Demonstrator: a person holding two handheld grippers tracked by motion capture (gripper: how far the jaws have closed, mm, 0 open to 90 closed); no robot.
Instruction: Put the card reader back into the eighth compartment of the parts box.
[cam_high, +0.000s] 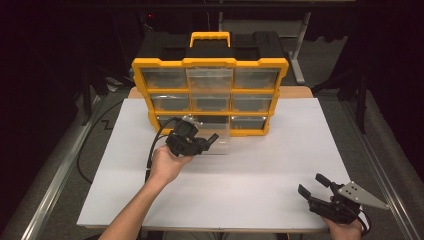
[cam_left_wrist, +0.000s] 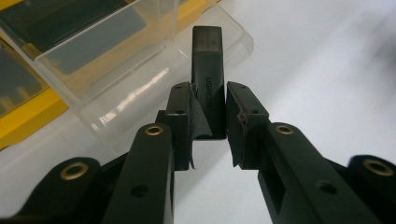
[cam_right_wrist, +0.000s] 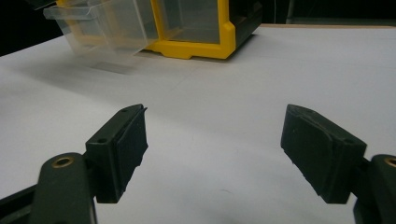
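Left gripper (cam_left_wrist: 208, 112) pinches a small black rectangular plastic block with grey lettering on its face (cam_left_wrist: 208, 79); both pads are pressed against its sides, the block upright between them. In the high view the left gripper (cam_high: 212, 140) is held just in front of the bottom row of the yellow-framed organiser with clear plastic drawers (cam_high: 210, 95). The clear plastic bottom-middle drawer (cam_high: 220, 140) stands pulled out onto the white table surface (cam_high: 250, 170); the block sits just beside the drawer's front rim. Right gripper (cam_high: 311, 184) rests near the table's front right corner, jaws spread wide, nothing between them.
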